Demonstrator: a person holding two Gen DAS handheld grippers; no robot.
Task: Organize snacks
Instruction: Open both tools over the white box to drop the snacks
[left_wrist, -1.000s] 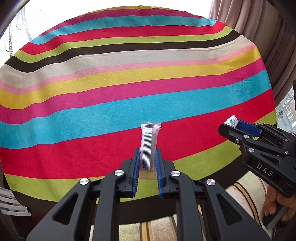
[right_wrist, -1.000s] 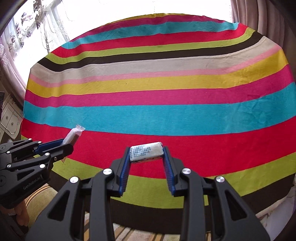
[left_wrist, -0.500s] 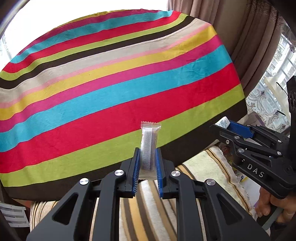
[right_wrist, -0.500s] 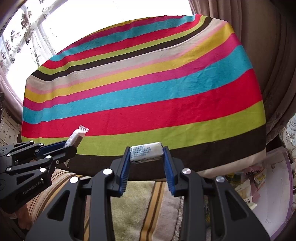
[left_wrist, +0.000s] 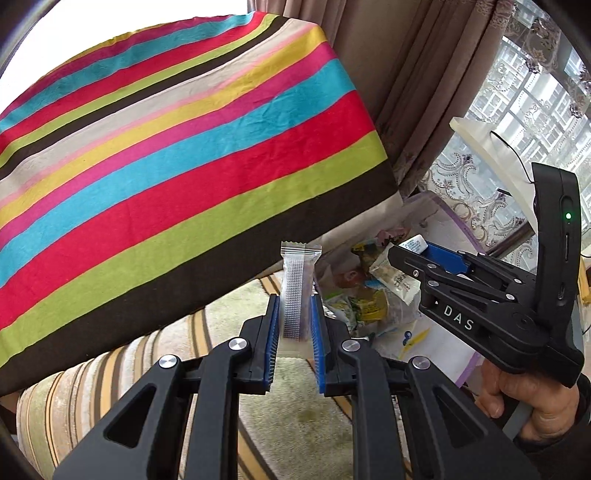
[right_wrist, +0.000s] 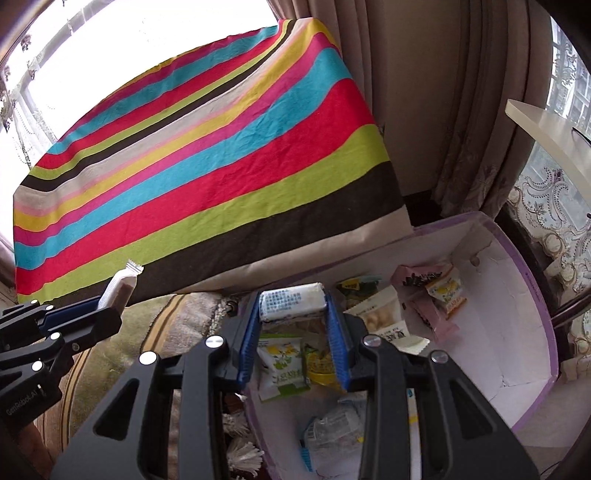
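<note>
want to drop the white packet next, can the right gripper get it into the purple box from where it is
Probably yes. The right gripper, shut on the white snack packet, hangs over the open purple box; no lid shows, only loose snack packets lie below. The left gripper is off to the side.

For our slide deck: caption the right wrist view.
Right gripper holds a white snack packet above a purple-rimmed box of snacks.

Table under a striped cloth, box on the rug

A striped cloth (right_wrist: 207, 155) covers the table. Beside it, a purple-rimmed white box (right_wrist: 524, 295) sits on the striped rug (left_wrist: 155, 373), holding snack packets (right_wrist: 282, 365).
</note>
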